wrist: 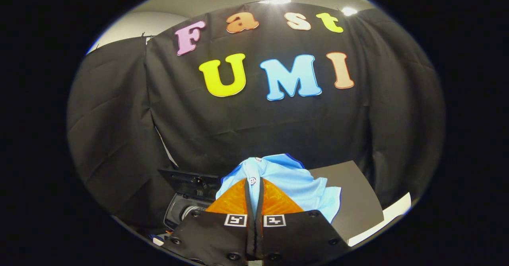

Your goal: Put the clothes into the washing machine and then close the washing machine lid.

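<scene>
- Washing machine [191, 202]: dark body low and to the left of the claw, below it; lid raised, round part visible under it. Drum opening partly hidden, so contents cannot be judged.
- Dark flat panel [354, 202]: to the right of the claw, beyond the cloth; a pale counter [391, 214] edge shows past it.
- Light blue shirt [286, 182]: bunched and lifted, hanging from the fingertips just ahead of them, buttoned placket running into the gap between the fingers.
- Claw [253, 186]: fingers pressed nearly together, pinching the shirt fabric between them.
- Progress, as judged: garment picked up and carried in the air, not yet in the machine. Left to do: bring it over the opening to the left, drop it in, shut the lid.
</scene>
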